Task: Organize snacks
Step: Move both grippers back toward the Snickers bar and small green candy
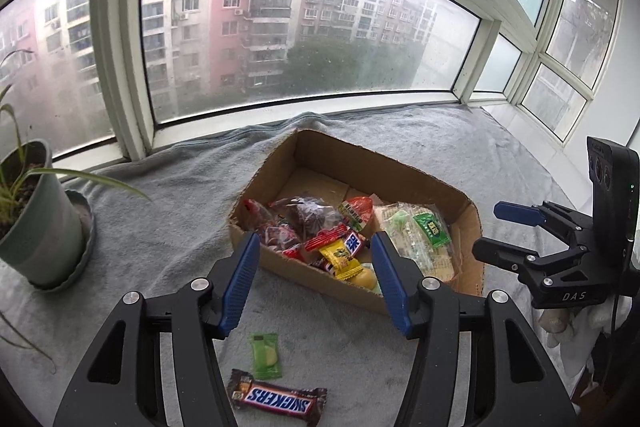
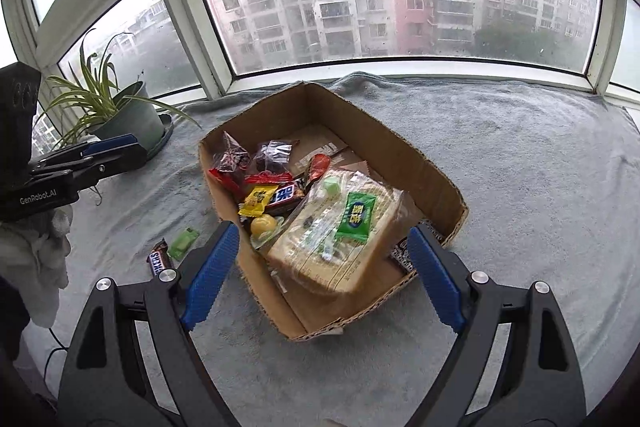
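**Asker:** Nearest the camera, what shows?

**Describer:** Snickers bar (image 1: pixel 277 398), lying on the grey blanket (image 1: pixel 168 227) near its front edge, with a small green candy (image 1: pixel 265 355) just beyond it. Both are outside the cardboard box (image 1: pixel 460 193). The left gripper (image 1: pixel 313 281) hovers above them, its blue fingers spread apart with nothing between them.

**Asker:** And moving rightward?

**Describer:** At the blanket's left edge stands a potted plant (image 1: pixel 38 227) on a saucer. Towards the middle sits the open box, its left half heaped with small wrapped sweets (image 2: pixel 260 201), its right half filled by a large clear-wrapped pack of biscuits (image 2: pixel 340 247) with a green packet (image 2: pixel 355 215) on top. One dark wrapper (image 2: pixel 402 253) lies just outside the box's right wall. The right gripper (image 2: pixel 320 277) hangs over the box's front corner, fingers spread wide and holding nothing.

**Asker:** How far along is the tidying?

**Describer:** Mostly done, I judge. Most snacks are already boxed; the Snickers bar, the green candy and that dark wrapper remain to be gathered in.
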